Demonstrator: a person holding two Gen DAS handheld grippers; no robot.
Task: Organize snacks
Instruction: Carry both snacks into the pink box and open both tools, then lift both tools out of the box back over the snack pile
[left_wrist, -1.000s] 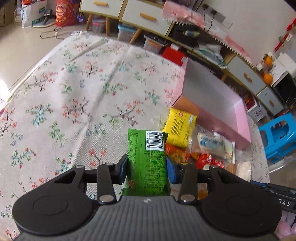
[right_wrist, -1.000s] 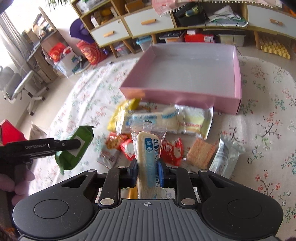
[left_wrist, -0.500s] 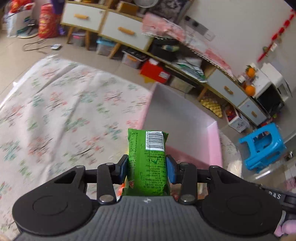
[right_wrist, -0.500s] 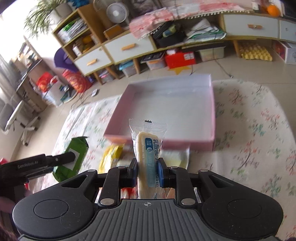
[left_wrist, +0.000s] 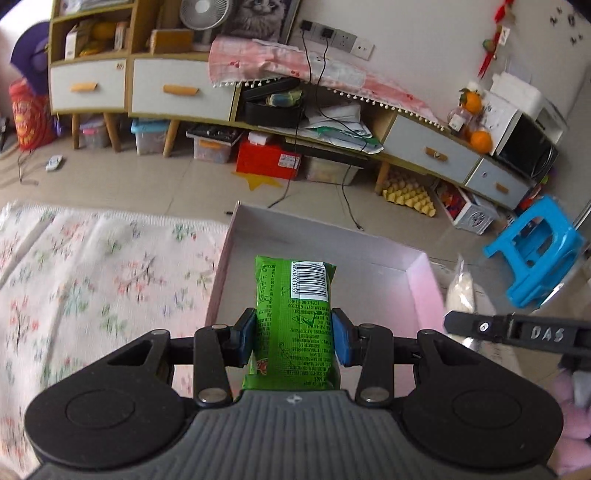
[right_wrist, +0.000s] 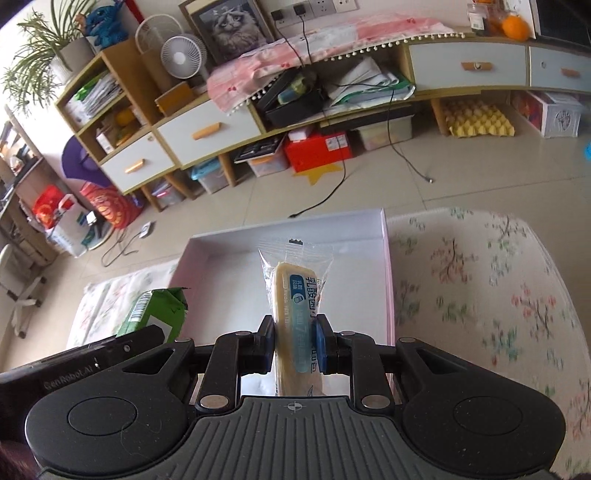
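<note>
A green snack packet (left_wrist: 293, 317) with a white barcode panel near its top end stands upright, pinched at its middle, in the air over the near left part of a shallow pink box (left_wrist: 424, 284). A long pale yellow bread stick in a clear wrapper with a blue label (right_wrist: 297, 314) also stands upright, pinched near its lower half, above the same box. The box, white inside and nothing lying in what shows of it, sits on a floral cloth (right_wrist: 480, 280) at its far edge.

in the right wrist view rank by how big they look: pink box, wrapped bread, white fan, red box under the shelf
1. pink box
2. wrapped bread, though nearness to the camera inflates it
3. red box and white fan look about alike
</note>
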